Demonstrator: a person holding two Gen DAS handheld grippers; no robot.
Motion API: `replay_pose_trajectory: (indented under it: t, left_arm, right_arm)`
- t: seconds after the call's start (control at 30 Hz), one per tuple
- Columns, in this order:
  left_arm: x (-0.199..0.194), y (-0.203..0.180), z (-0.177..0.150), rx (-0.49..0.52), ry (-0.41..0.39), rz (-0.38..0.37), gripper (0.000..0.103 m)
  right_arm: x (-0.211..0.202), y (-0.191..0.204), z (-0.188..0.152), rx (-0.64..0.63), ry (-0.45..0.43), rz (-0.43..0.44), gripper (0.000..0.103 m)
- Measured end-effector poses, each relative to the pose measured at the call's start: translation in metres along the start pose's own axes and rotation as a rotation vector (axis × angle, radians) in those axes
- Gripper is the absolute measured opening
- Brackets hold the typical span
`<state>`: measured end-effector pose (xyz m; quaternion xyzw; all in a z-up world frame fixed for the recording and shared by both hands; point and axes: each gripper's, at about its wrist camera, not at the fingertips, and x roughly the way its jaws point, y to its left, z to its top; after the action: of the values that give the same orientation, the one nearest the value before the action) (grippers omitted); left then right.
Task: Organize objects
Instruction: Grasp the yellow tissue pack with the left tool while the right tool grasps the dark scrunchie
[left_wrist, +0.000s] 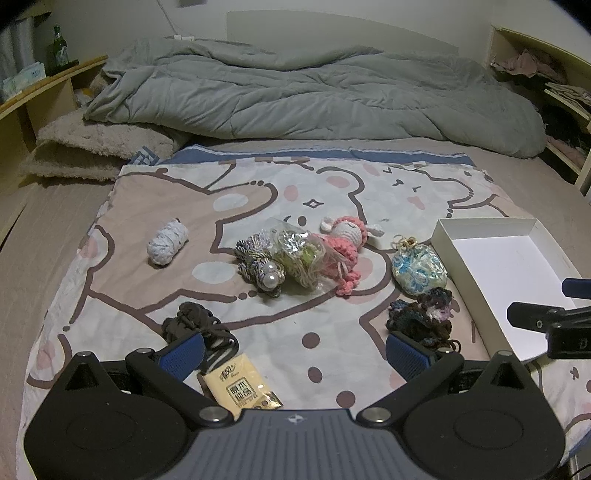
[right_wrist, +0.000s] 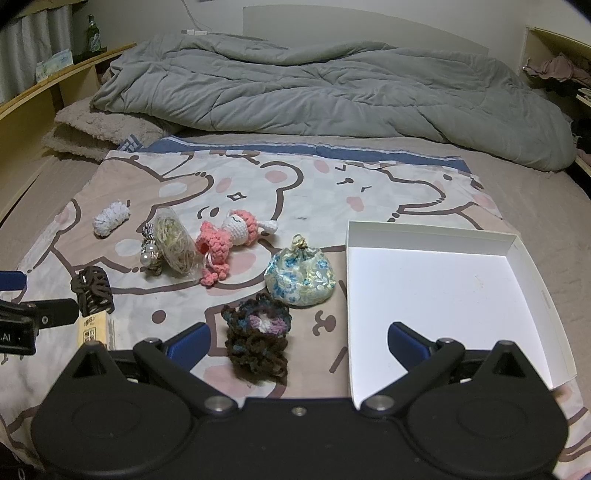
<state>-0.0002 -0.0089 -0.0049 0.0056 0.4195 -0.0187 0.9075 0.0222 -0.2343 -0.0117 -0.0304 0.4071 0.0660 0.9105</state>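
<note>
Small objects lie on a cartoon-print cloth (left_wrist: 155, 206) on a bed: a white yarn roll (left_wrist: 167, 241), a braided cord piece with a pearl (left_wrist: 260, 271), a clear bag of bands (left_wrist: 301, 258), a pink crochet doll (left_wrist: 345, 245), a blue floral pouch (left_wrist: 419, 271), a dark crochet scrunchie (left_wrist: 424, 317), a dark hair claw (left_wrist: 192, 321) and a tissue packet (left_wrist: 242, 386). An open white box (left_wrist: 506, 266) lies at the right. My left gripper (left_wrist: 295, 354) is open and empty above the near cloth. My right gripper (right_wrist: 297, 345) is open and empty; the scrunchie (right_wrist: 258, 334) lies between its fingers, the box (right_wrist: 443, 288) to its right.
A rumpled grey duvet (left_wrist: 314, 92) covers the far bed, with a beige fluffy blanket (left_wrist: 92, 147) at the left. Wooden shelves (left_wrist: 48, 88) with a green bottle (left_wrist: 59, 50) stand at the left, and shelves with clothes (left_wrist: 554, 81) at the right.
</note>
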Motion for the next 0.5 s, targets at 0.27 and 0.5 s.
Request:
replay_pose_trajectory:
  t: [0.27,0.5]
  left_arm:
    - [0.009,0.011,0.011,-0.04,0.002,0.02,0.103]
    - [0.031,0.031,0.016,-0.102,0.064,0.049,0.103]
  right_arm:
    - [0.002,-0.012,0.007,0.047,-0.063,0.006,0.103]
    - [0.017,-0.029,0.014,0.101,-0.091,0.005,0.103]
